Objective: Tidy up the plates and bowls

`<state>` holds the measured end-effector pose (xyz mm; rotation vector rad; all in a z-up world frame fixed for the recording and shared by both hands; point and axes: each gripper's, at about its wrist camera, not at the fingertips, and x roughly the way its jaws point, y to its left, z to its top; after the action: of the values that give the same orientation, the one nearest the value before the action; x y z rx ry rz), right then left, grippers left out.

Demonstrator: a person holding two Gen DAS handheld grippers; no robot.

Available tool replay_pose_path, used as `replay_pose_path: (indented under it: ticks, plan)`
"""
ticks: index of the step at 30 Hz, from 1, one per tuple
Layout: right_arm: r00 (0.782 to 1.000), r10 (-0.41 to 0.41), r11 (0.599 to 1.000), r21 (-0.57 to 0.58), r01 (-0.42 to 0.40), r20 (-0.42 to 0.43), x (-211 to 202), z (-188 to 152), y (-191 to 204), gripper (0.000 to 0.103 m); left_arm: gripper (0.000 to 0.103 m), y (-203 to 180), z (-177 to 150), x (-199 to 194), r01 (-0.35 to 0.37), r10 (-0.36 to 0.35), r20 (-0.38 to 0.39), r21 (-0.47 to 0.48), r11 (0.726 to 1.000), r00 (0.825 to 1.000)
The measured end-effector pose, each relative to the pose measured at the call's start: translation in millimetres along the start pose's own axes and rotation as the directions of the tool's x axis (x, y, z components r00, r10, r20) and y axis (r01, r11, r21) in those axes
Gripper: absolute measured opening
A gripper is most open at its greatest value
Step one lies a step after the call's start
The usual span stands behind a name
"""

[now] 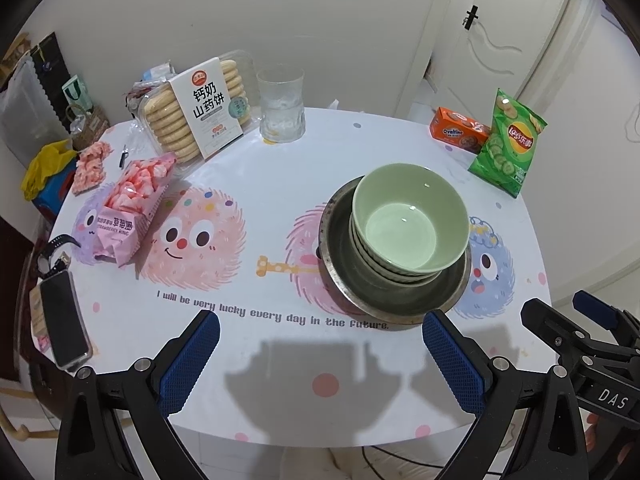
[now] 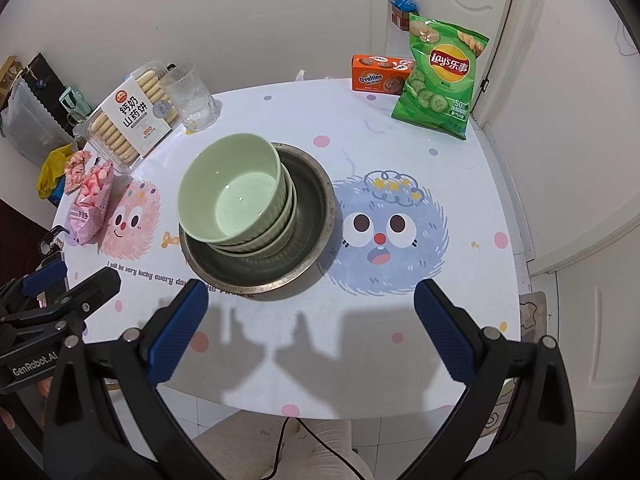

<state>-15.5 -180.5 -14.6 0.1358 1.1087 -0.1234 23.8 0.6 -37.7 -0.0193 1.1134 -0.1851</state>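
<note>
A stack of pale green bowls (image 1: 408,220) sits inside a metal plate (image 1: 360,288) on the cartoon-print table; it also shows in the right wrist view as the bowl stack (image 2: 236,196) in the plate (image 2: 312,216). My left gripper (image 1: 320,328) is open and empty, held above the table's front part, just short of the plate's near rim. My right gripper (image 2: 310,296) is open and empty, near the plate's front right. The right gripper (image 1: 568,312) also shows at the right edge of the left wrist view, and the left gripper (image 2: 72,276) at the left edge of the right wrist view.
A biscuit box (image 1: 200,112), a glass (image 1: 282,100), pink snack bags (image 1: 128,208) and a phone (image 1: 64,316) lie at the left. An orange Ovaltine box (image 2: 380,74) and a green Lay's bag (image 2: 440,76) stand at the back right. Walls and a door surround the table.
</note>
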Motion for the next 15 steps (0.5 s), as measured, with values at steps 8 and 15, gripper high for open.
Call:
replay_pose_path:
  ticks: [8,15]
  plan:
    - [1.000,-0.001,1.000,-0.002,0.001,-0.002,0.4,-1.0,-0.5,0.102,0.103,-0.2,-0.7,0.7,0.001,-0.001,-0.001,-0.001,1.000,1.000]
    - [1.000,0.000,1.000,-0.001,0.000,-0.004,1.1,-0.7,-1.1,0.102,0.103,-0.3,-0.5,1.1,0.001,-0.001,-0.002,0.000,1.000,1.000]
